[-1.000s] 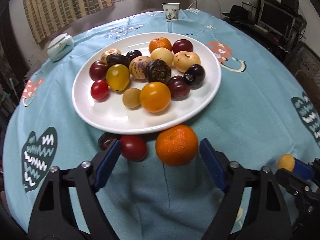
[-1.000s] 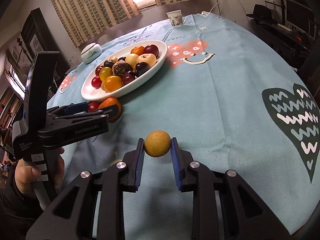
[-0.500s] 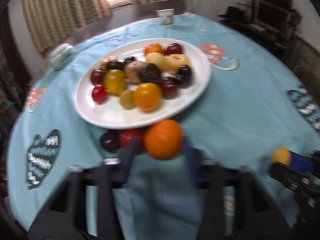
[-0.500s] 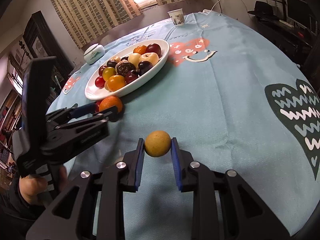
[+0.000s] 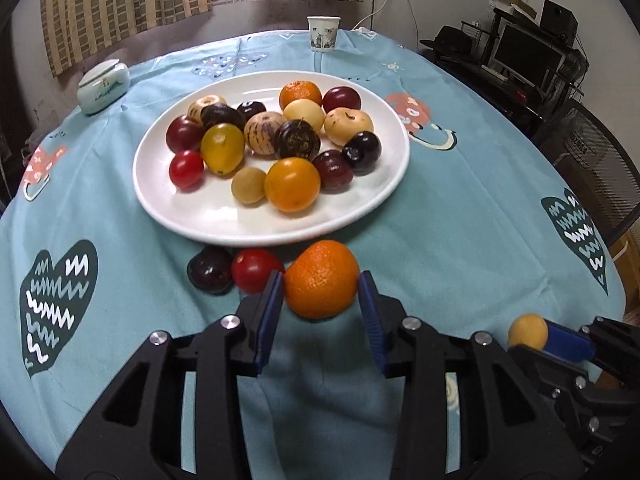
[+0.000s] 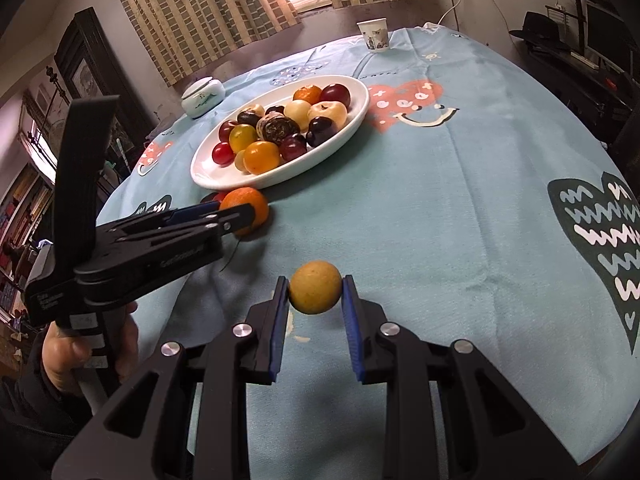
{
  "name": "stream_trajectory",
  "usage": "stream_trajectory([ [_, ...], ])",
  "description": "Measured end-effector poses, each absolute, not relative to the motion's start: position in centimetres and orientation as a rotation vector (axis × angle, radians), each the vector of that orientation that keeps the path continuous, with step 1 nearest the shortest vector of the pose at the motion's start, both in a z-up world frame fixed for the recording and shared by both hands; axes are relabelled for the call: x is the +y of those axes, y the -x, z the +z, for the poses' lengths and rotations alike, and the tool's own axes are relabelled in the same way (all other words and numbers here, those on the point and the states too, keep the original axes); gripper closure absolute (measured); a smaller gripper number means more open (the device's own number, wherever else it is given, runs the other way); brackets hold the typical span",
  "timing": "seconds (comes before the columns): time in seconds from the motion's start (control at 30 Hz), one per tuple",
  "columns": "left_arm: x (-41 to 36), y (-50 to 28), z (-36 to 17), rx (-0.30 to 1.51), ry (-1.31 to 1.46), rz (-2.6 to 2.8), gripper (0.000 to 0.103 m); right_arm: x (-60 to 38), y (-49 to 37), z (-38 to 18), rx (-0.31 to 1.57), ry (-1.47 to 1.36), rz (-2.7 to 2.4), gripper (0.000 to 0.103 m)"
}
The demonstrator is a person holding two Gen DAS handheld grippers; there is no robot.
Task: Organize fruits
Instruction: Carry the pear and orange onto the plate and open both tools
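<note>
A white plate point(image 5: 200, 216) point(image 6: 344, 128) holds several fruits. My left gripper point(image 5: 320, 304) is shut on an orange point(image 5: 322, 278) point(image 6: 246, 210) just in front of the plate's near rim. A red tomato point(image 5: 254, 270) and a dark plum point(image 5: 210, 270) lie on the cloth to the orange's left. My right gripper point(image 6: 315, 300) is shut on a small yellow fruit point(image 6: 315, 286) point(image 5: 527, 330), nearer me and to the right of the left gripper.
A paper cup point(image 5: 323, 34) stands at the table's far edge. A pale lidded jar point(image 5: 103, 86) sits at the far left. The round table has a light blue cloth point(image 6: 460, 200). Shelves and a monitor stand off to the right.
My left gripper's jaws have closed on the orange, which was lying between open fingers a second ago. The right gripper still holds the yellow fruit in about the same place.
</note>
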State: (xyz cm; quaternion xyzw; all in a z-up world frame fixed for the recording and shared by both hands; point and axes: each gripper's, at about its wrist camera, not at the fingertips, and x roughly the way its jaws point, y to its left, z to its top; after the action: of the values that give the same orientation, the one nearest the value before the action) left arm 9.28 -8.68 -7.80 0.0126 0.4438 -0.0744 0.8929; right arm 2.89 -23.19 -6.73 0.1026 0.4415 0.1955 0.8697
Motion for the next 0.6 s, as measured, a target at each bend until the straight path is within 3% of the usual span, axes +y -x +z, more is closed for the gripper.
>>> stream_trajectory([
  [0.6, -2.5, -4.1, -3.9, 0.837, 0.117, -0.205, 0.067, -20.2, -3.5, -5.3, 0.909, -0.175, 0.439, 0.076],
])
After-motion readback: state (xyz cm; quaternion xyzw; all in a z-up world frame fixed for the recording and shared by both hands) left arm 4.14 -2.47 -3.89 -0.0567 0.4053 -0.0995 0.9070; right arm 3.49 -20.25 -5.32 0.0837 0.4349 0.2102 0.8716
